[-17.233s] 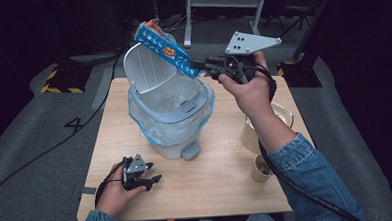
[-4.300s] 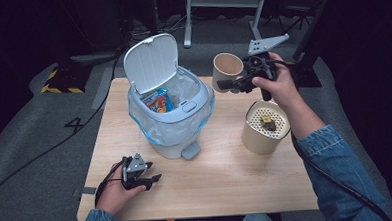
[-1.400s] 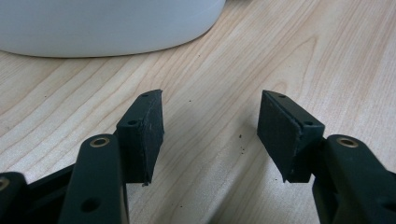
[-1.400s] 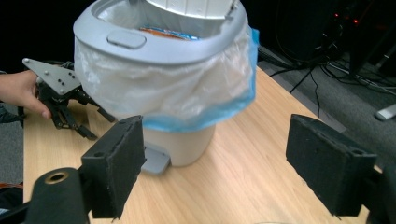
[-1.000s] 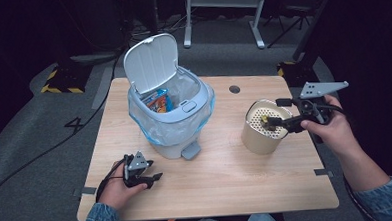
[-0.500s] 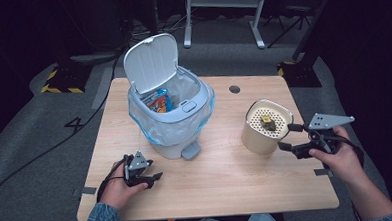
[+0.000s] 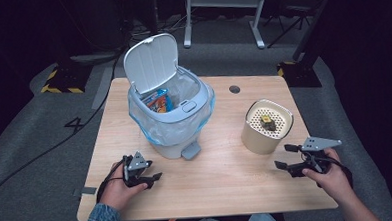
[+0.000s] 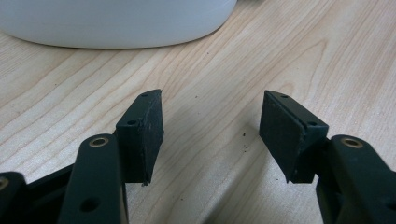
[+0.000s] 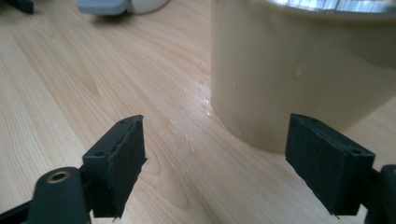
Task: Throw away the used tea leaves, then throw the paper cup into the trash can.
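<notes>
A white pedal bin (image 7: 174, 116) with a clear liner stands at the table's left middle, lid up, with a blue and orange snack packet (image 7: 158, 100) inside. A beige canister (image 7: 266, 126) with a perforated top and a small dark lump on it stands to the right. My left gripper (image 7: 154, 178) rests open on the table in front of the bin, nothing between its pads (image 8: 140, 135). Low by the table's right edge my right gripper (image 7: 285, 156) stands open and empty, just right of the canister (image 9: 299, 70).
The wooden table (image 7: 222, 189) has a round cable hole (image 7: 234, 89) at the back. The bin's foot pedal (image 7: 191, 151) juts toward me. A few water drops (image 9: 191, 116) lie beside the canister's base. Grey floor, a desk frame and cables surround the table.
My right gripper has come down and back from beside the canister's top to the table's right front edge. Earlier it carried a cup, now gone. The left gripper has not moved.
</notes>
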Tool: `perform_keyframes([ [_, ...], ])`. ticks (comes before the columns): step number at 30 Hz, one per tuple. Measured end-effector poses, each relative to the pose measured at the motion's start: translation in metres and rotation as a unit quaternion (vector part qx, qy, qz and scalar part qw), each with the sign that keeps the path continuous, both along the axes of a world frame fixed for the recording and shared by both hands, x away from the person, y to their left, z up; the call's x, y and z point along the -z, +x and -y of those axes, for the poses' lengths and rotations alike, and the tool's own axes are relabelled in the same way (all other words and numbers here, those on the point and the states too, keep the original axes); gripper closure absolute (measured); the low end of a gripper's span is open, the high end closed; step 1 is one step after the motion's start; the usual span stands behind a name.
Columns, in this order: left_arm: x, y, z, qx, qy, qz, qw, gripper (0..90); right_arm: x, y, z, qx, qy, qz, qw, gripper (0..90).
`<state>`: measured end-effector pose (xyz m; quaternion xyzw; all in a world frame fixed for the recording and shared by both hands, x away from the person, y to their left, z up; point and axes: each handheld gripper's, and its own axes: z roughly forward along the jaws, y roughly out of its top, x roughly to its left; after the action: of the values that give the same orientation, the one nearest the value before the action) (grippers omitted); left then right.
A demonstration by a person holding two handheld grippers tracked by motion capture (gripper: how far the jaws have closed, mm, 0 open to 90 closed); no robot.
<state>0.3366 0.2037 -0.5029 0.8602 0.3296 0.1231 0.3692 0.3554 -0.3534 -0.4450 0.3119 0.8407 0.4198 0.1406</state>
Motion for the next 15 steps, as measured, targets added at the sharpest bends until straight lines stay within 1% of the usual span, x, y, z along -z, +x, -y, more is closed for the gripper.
perform_keyframes([
  [4,0.0,0.0,0.0,-0.002,-0.001,0.0,1.0,39.7,0.022,-0.003,0.002,0.007,-0.007,-0.014,0.9999,20.9],
  [6,0.0,-0.001,0.001,-0.003,-0.002,0.0,1.0,39.7,0.031,-0.005,0.003,0.013,-0.006,-0.019,0.9997,20.9],
  [9,0.0,-0.001,0.001,-0.003,0.001,0.001,1.0,39.7,0.044,-0.006,0.003,0.021,-0.014,-0.025,0.9994,20.9],
  [11,0.0,-0.001,0.001,-0.004,0.003,0.003,1.0,40.4,0.051,-0.007,0.002,0.02,-0.023,-0.025,0.9992,20.9],
  [14,-0.001,-0.001,0.002,-0.005,0.003,0.003,1.0,40.4,0.058,-0.008,-0.001,0.017,-0.044,-0.011,0.9988,20.0],
  [15,-0.001,-0.001,0.002,-0.005,0.003,0.003,1.0,40.6,0.059,-0.009,-0.002,0.017,-0.041,-0.014,0.9989,20.5],
])
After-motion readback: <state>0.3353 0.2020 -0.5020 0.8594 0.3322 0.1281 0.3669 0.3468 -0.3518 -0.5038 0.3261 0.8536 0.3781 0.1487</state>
